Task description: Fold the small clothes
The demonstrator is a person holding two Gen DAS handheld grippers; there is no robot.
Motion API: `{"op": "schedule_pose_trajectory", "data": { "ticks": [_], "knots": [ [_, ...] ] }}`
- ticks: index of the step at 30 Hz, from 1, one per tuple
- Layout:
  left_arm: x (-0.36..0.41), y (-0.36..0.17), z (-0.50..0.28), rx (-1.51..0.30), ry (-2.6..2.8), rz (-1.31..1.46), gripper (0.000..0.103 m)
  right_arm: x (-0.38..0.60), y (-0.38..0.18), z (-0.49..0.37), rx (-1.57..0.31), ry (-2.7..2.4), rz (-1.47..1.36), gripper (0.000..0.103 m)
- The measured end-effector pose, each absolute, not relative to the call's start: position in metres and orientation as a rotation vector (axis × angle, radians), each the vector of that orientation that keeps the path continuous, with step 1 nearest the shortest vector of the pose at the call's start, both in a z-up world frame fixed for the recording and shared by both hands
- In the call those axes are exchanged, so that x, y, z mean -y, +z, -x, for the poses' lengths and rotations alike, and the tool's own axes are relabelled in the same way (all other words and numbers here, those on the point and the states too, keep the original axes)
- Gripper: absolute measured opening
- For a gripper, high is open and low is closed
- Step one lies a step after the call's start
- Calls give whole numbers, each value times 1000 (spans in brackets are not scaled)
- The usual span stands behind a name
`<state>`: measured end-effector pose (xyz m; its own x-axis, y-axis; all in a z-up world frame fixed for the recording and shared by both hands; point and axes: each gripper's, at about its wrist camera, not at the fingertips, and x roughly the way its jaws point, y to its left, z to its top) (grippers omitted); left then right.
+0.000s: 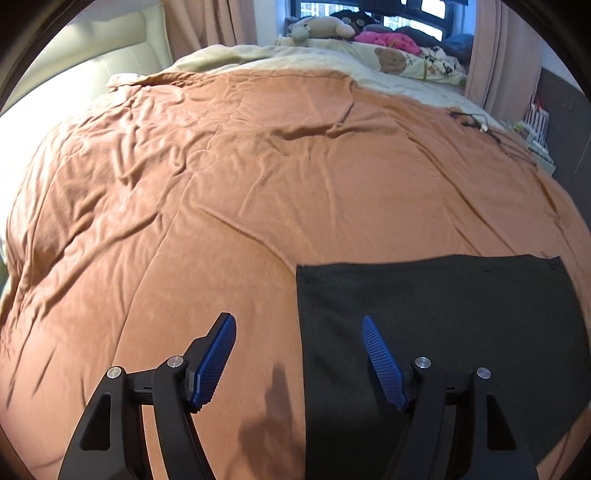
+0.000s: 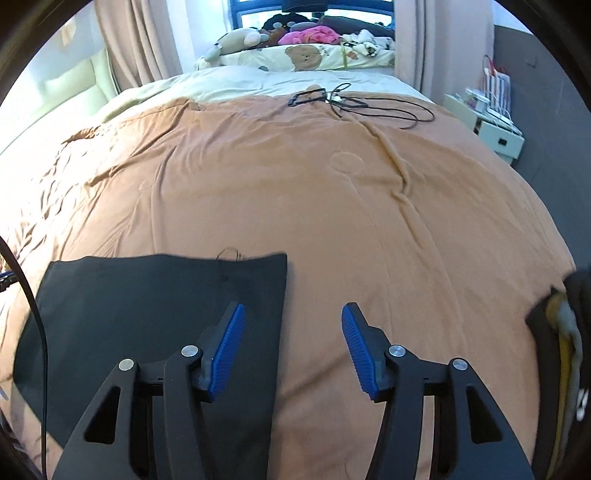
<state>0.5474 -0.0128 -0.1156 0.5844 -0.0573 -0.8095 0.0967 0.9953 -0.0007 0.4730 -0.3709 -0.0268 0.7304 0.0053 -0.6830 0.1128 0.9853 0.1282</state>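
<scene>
Left wrist view. The left gripper (image 1: 299, 319) hangs above the orange duvet (image 1: 229, 192) with its 2 blue-padded fingers (image 1: 216, 360) spread wide and nothing between them. The left finger is over bare duvet; the right finger is over the black garment (image 1: 454, 306). This garment lies flat as a smooth rectangle, and its left edge runs straight down between the 2 fingers, nearer the right one. A faint shadow falls on the duvet between the fingers. Far ahead of the gripper, beyond the duvet's fold, lie a cream sheet (image 1: 258, 59), a bear-print pillow (image 1: 402, 61), a plush toy (image 1: 317, 27) and a pink cloth (image 1: 388, 38) at the window, with curtains (image 1: 210, 22) on both sides. Ahead and to the right, a black cable (image 1: 476, 123) rests on the bed.

Right wrist view. The right gripper (image 2: 293, 314) also stands spread, holding nothing. Its left finger is over the right part of the black garment (image 2: 147, 295); its right finger is over bare orange duvet (image 2: 332, 184). The garment's right edge runs down between the fingers, just beside the left one, and a loose thread (image 2: 229, 253) shows at its far edge. A dark cord (image 2: 35, 314) hangs at the far left of the frame. Well ahead lie a black cable (image 2: 369, 105) and a small black frame (image 2: 308, 96). To the gripper's far right, a dark and yellow cloth pile (image 2: 565, 332) sits at the duvet's edge, too blurred to identify. A white nightstand (image 2: 495, 125) stands ahead and right.
</scene>
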Motion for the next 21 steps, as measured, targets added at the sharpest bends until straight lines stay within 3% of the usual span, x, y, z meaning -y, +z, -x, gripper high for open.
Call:
{"op": "schedule_pose_trajectory", "data": {
  "ticks": [4, 13, 21],
  "knots": [
    [8, -105, -516, -933, -97, -36, 73, 381, -19, -438, -732, -54, -238, 63],
    [6, -86, -450, -923, -95, 18, 73, 381, -9, -365, -702, -19, -268, 67],
    [4, -71, -405, -894, -120, 56, 87, 382, -4, -311, -667, -29, -313, 88]
  ]
}}
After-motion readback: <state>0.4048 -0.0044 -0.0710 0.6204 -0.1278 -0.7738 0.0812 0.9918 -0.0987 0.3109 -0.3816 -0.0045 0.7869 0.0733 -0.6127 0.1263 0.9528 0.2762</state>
